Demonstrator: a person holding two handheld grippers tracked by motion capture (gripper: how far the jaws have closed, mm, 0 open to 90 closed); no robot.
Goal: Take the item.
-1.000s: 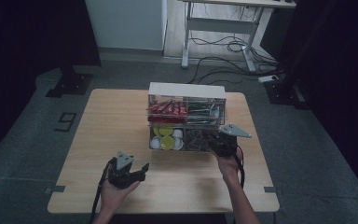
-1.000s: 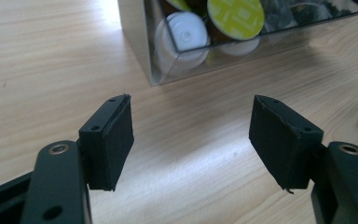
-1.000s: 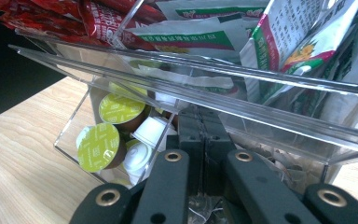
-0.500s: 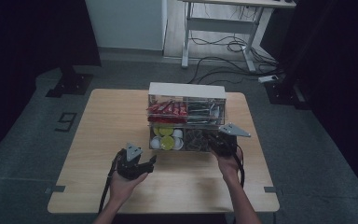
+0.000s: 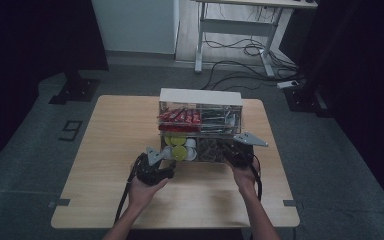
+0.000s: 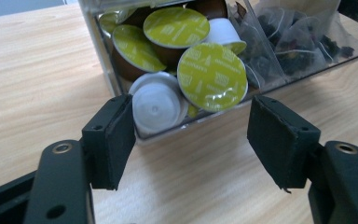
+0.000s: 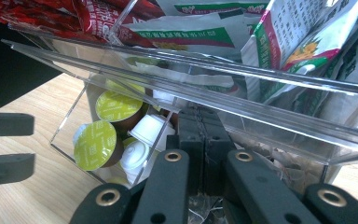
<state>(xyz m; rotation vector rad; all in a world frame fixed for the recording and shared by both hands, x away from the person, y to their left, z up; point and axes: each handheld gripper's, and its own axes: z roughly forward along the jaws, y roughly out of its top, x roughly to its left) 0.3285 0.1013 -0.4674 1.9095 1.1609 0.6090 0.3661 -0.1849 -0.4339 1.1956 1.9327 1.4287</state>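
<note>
Left gripper (image 6: 191,140): jaws spread wide, nothing between them, aimed level at the pods (image 6: 212,77) heaped in the drawer's (image 6: 168,133) left compartment near the table's (image 5: 110,150) front edge, judged set to pick one. Right gripper (image 7: 200,140): jaws clenched together at the drawer's front wall over the tea-bag compartment, whether pinching the wall cannot be told, probably bracing the drawer open. Surroundings: tea bags (image 6: 298,46) right of the divider, red sachets (image 5: 179,118) and packets (image 7: 298,42) on the organizer's upper tier; the clear front wall and an overhanging shelf (image 7: 242,93) hamper access.

Black tongs (image 6: 191,140) with foam pads, brass rivets, grey three-cornered plates, trailing cables
</note>
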